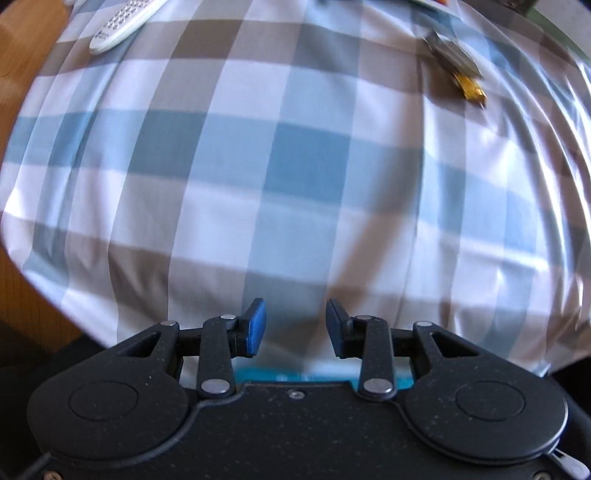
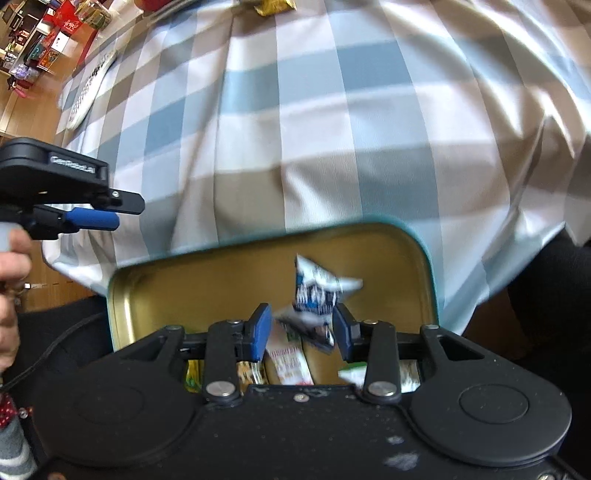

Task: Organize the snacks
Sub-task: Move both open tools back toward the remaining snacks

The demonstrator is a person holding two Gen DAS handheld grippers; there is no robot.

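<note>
Right gripper (image 2: 302,334): blue-padded jaws spread, poised above an open tin (image 2: 433,280) with teal outer wall and gold interior; blurred blue-and-white snack packet (image 2: 317,291) loose between and just beyond the pads, apparently gripped by neither. More wrapped snacks (image 2: 288,363) flat on the tin floor close under the gripper body: one pink-and-white, one yellow-green at the left, one pale at the right. Left gripper (image 1: 295,326): jaws parted, nothing between the pads, pointed down at bare cloth; sliver of teal tin rim (image 1: 258,373) just visible under its body. Same gripper seen side-on at the left edge of the right wrist view, beside the table's near-left corner, held in a hand (image 2: 11,258). Surface: table under a checked tablecloth (image 1: 295,166) in blue, grey-brown and white squares, smooth at centre, creased and glossy with strong light toward the right side and near edge, where it drapes over. On the cloth, far from the tin: white remote control (image 1: 122,24) with rows of grey buttons at the far left; silver-and-gold wrapped snack (image 1: 456,70) at the far right, blurred; gold-wrapped snack (image 2: 275,6) at the far edge in the right wrist view. Room: warm wooden floor (image 2: 33,110) to the left of the table; shelving (image 2: 55,26) stacked with red and multicoloured boxes at the far left. Dark fabric below the near table edge; nature unclear.
</note>
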